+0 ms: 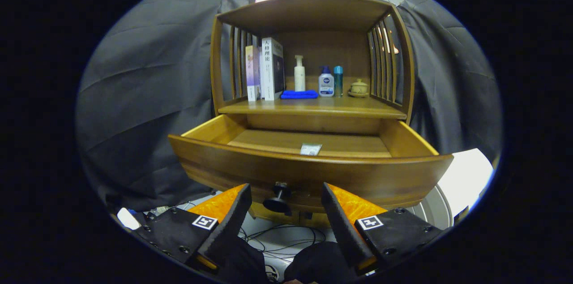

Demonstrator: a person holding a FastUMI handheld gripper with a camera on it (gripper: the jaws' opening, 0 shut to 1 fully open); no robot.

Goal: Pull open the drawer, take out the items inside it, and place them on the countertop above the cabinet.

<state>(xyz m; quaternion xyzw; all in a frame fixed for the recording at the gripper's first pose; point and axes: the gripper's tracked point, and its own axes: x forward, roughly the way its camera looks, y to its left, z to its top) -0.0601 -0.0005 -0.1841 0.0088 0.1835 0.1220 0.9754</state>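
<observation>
Gripper sits low in front of the cabinet, fingers apart and holding nothing. The drawer knob lies in the gap between the two fingertips, touching neither; the left fingertip is the closer of the two.

Drawer is pulled well out from under the countertop. Its curved front panel stands just beyond the fingertips. The drawer floor is bare wood except for one small pale packet, which lies flat near the front edge of the floor, roughly midway between the side walls and just behind the front panel. What the packet is cannot be made out.

On the countertop, along its back edge from left to right: two upright books against the left slats; a folded blue cloth lying flat beside them; a white pump bottle behind the cloth; a squat bottle with a blue cap; a slim teal bottle just beside it; a small lidded pot on a saucer near the right slats. The front strip of the countertop carries nothing.

Cables run over the floor below the drawer, behind the fingers.
</observation>
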